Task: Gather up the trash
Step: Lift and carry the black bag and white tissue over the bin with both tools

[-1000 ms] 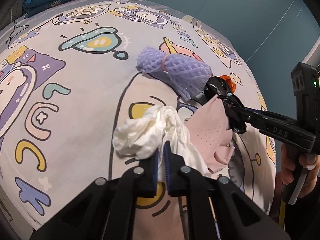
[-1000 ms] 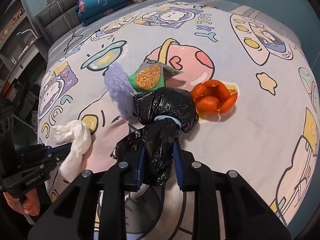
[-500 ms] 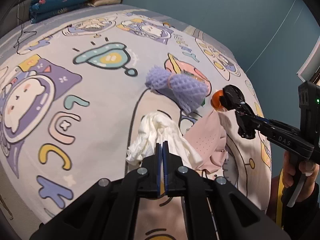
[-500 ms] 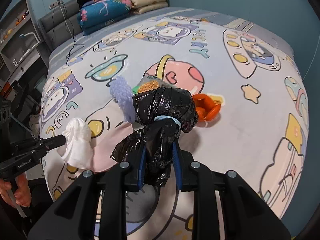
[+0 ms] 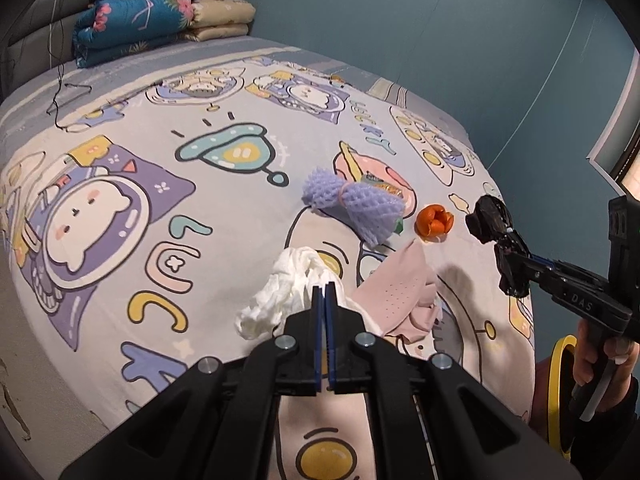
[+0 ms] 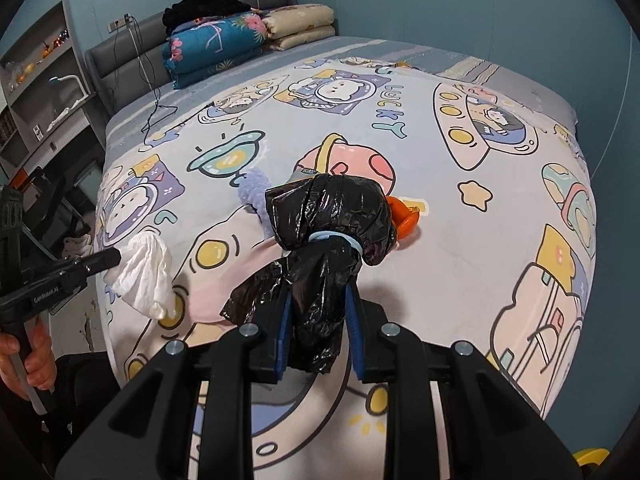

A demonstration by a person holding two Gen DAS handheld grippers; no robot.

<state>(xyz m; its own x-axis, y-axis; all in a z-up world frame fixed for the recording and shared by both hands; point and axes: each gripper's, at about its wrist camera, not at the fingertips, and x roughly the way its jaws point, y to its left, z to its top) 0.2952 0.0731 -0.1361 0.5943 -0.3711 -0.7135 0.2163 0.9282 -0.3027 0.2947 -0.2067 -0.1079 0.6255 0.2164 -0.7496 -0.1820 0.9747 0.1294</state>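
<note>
Left wrist: left tool pinches tissue; right tool grips black bag.

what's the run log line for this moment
left tongs: shut on white tissue | right tongs: shut on black bag | on bed: purple foam net, orange peel

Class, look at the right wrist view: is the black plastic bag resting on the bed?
No. The right gripper holds the black plastic bag by its tied neck, above the bed.

Cartoon-print bed, purple foam net, orange peel, pink cloth, folded quilts
</note>
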